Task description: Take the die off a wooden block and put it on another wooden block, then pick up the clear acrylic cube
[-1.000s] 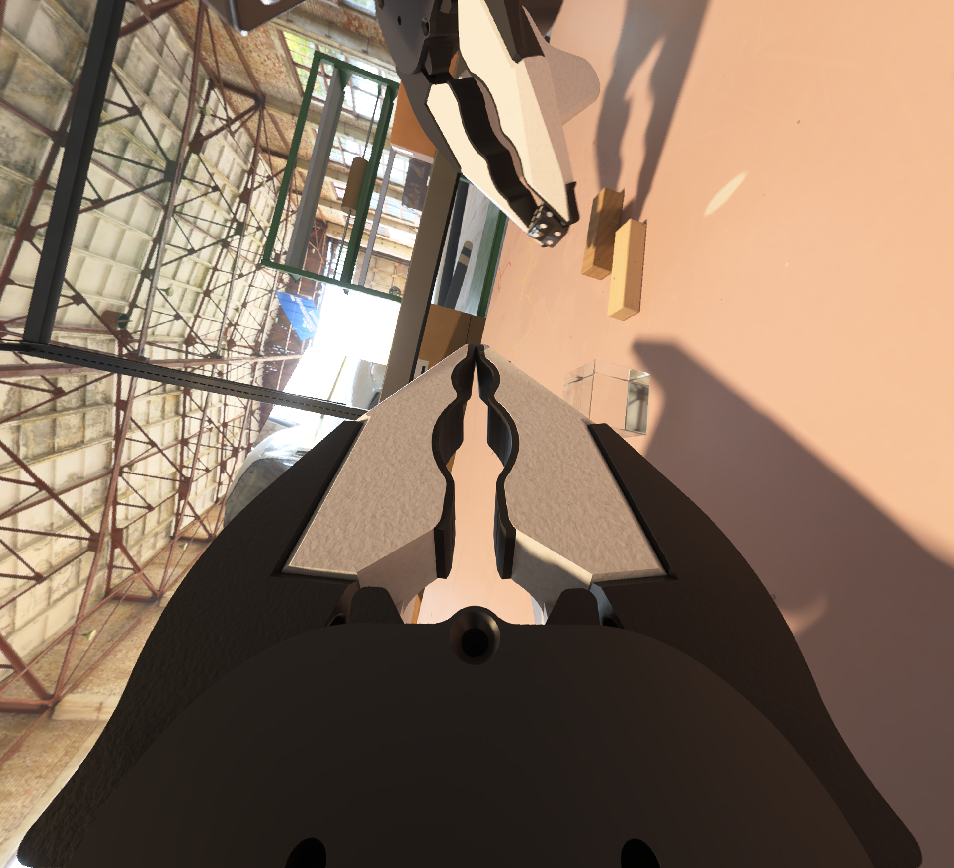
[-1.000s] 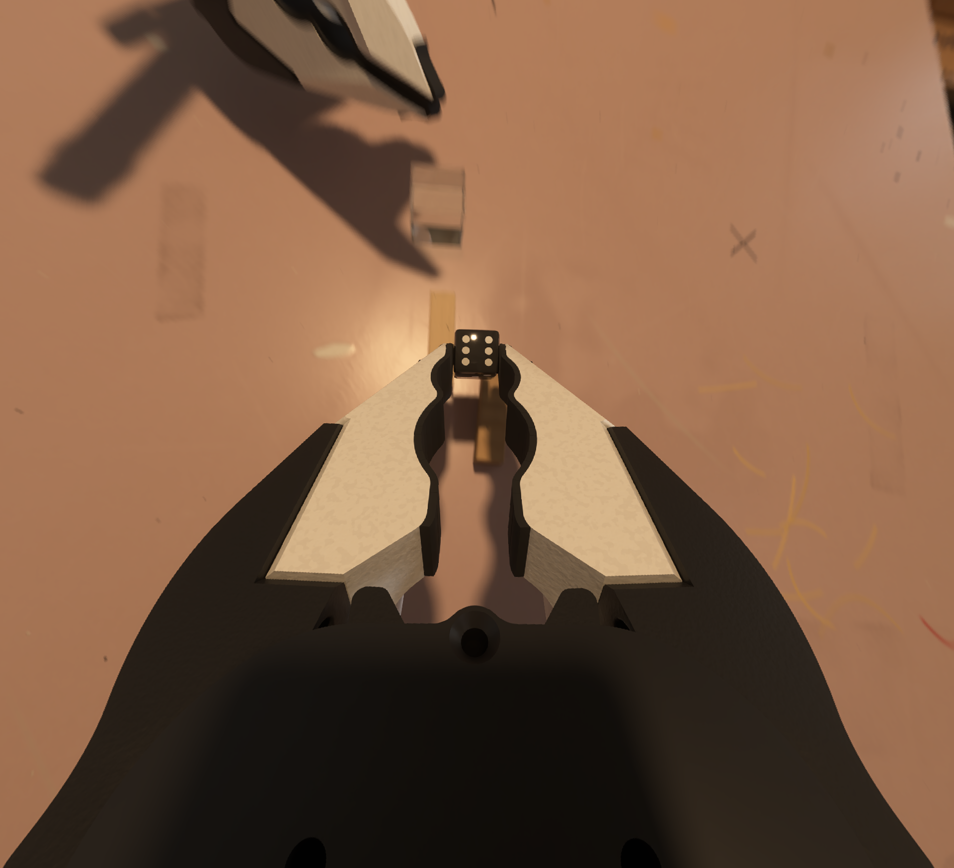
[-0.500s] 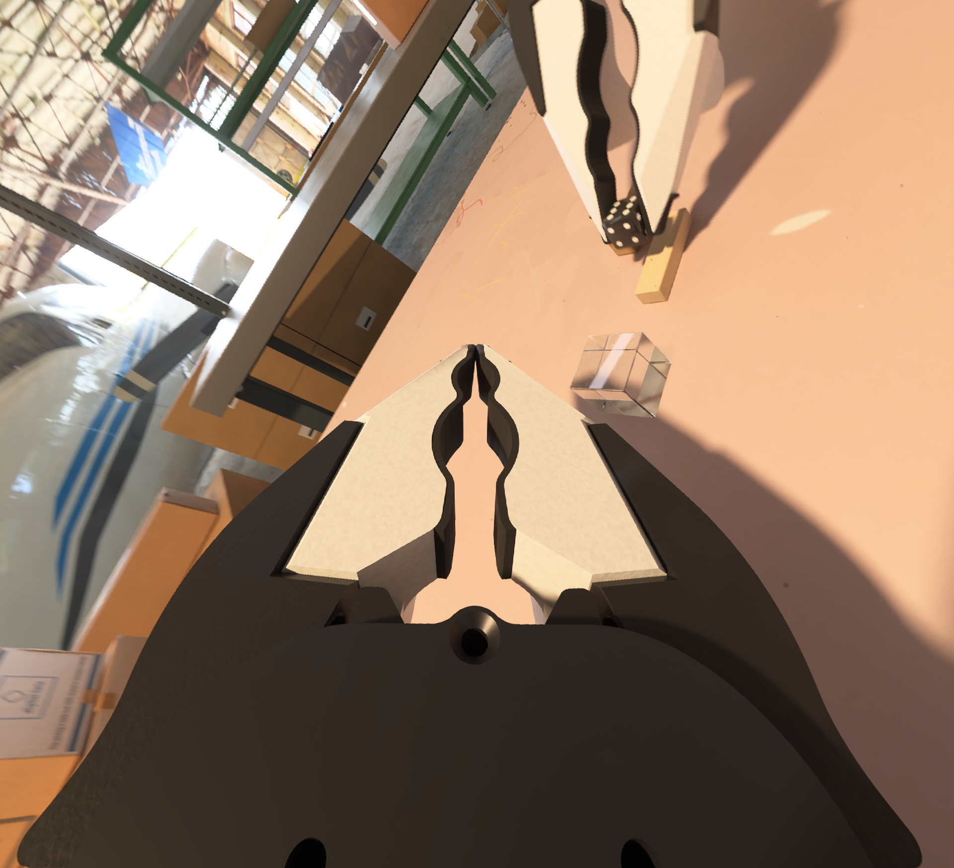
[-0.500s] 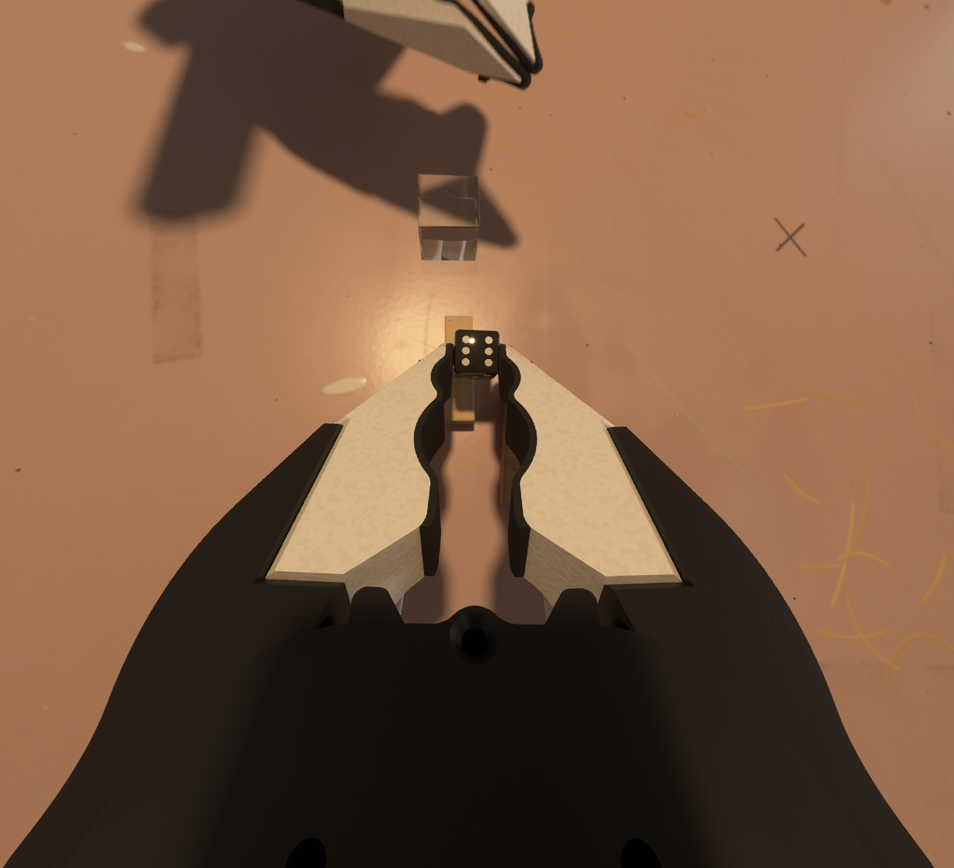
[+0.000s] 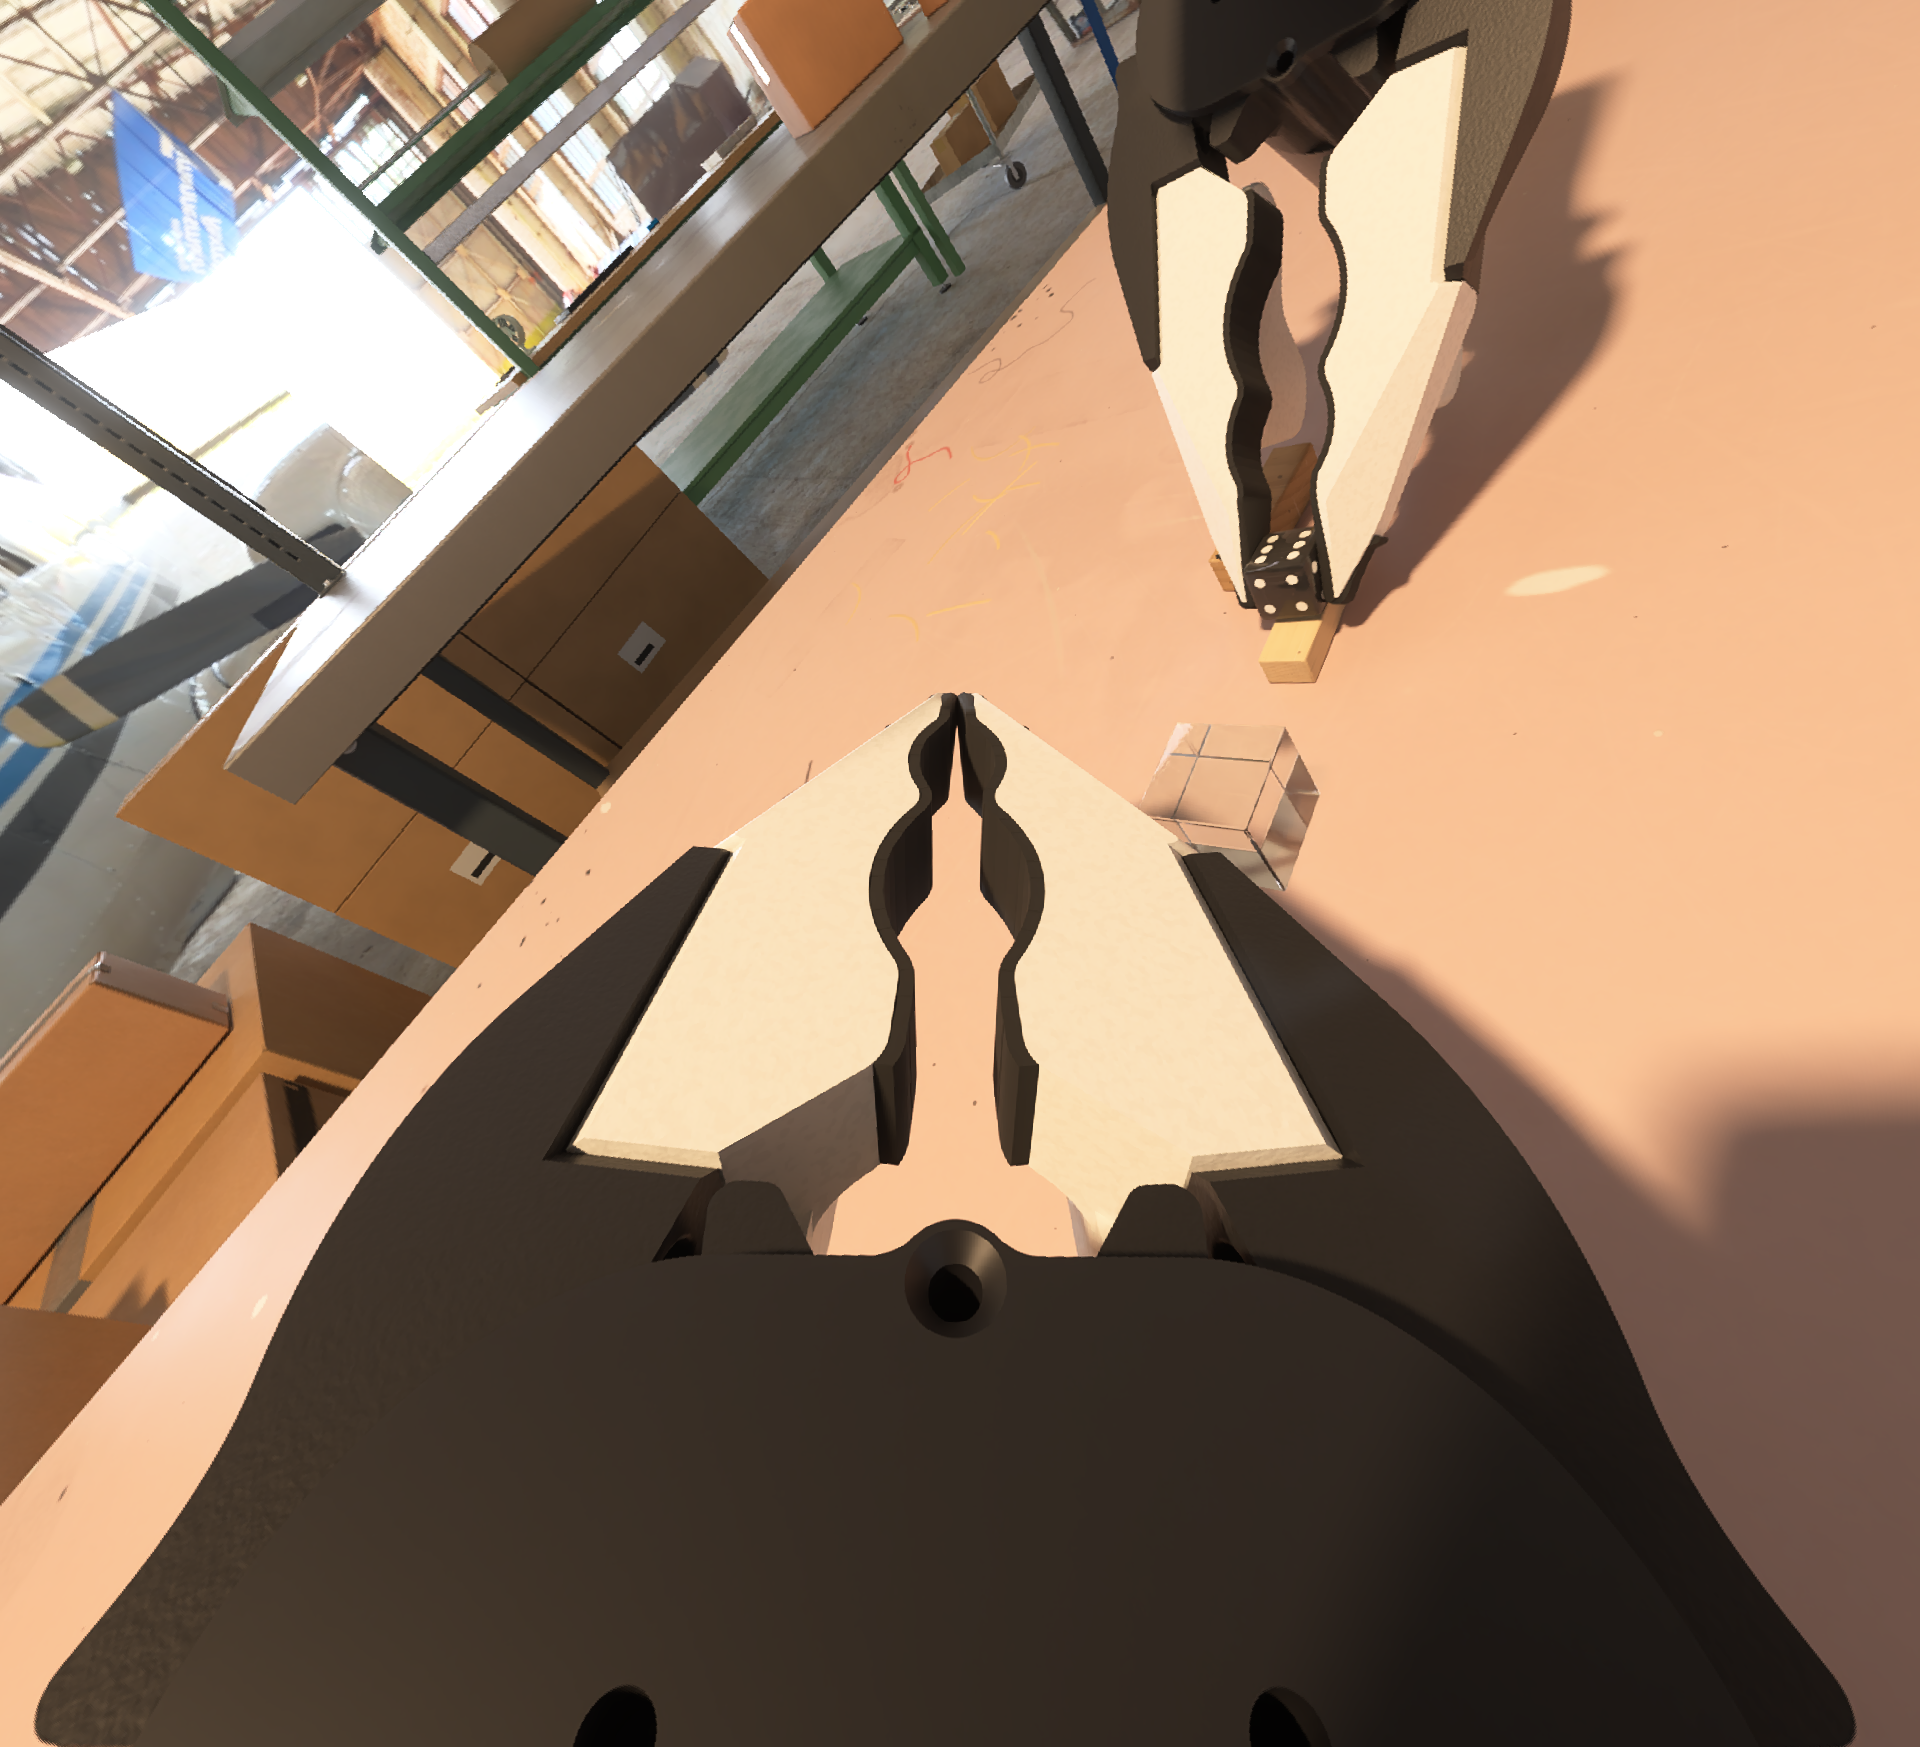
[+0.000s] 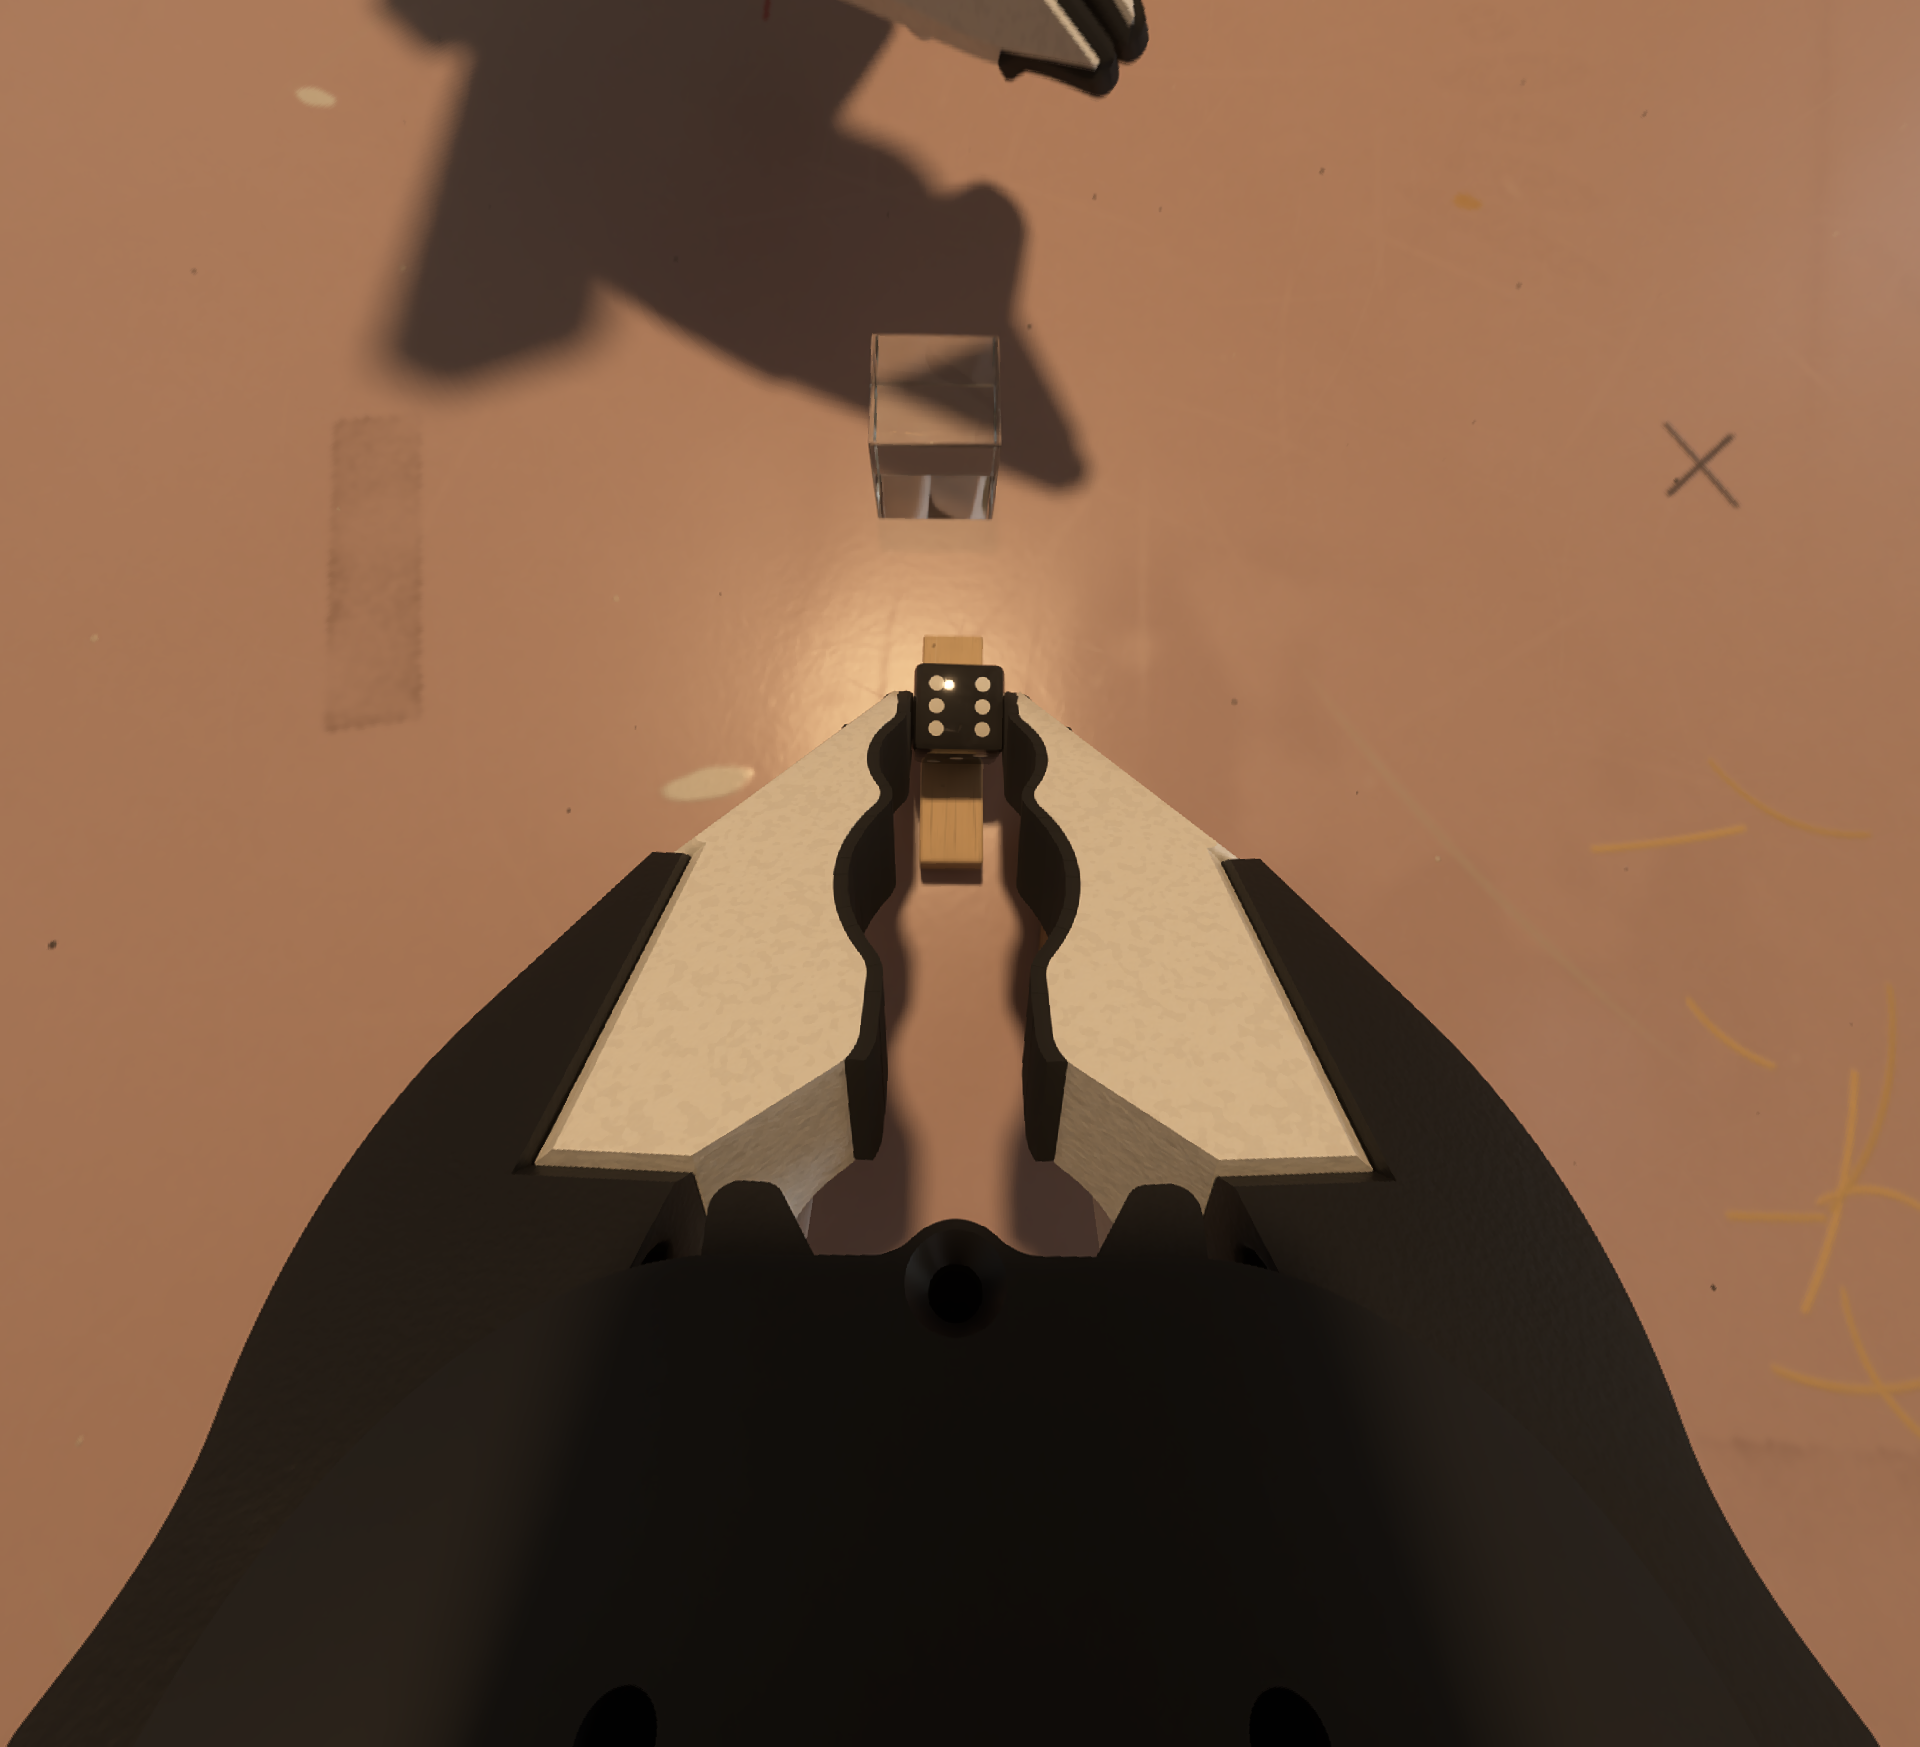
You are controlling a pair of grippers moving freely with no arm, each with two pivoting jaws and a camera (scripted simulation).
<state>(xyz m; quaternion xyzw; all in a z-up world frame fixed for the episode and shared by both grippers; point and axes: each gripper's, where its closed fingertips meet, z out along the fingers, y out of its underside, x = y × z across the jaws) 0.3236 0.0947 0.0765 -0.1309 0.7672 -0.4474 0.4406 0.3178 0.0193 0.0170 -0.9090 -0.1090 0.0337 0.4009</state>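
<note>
Two grippers: right gripper (image 6: 958, 723) pinches small black white-pipped die (image 6: 958, 708) atop pale wooden block (image 6: 951, 833), release seems next; left gripper (image 5: 957, 710), closed and empty, hovers near clear acrylic cube (image 5: 1231, 804) just beyond that block

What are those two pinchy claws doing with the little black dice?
The right gripper is pinching the black die between its fingertips, right over a wooden block on the pinkish table. It looks about to set the die down on that block. The left gripper is shut and holding nothing, waiting beside the clear acrylic cube, which sits untouched on the table and is to be picked up next.
</note>
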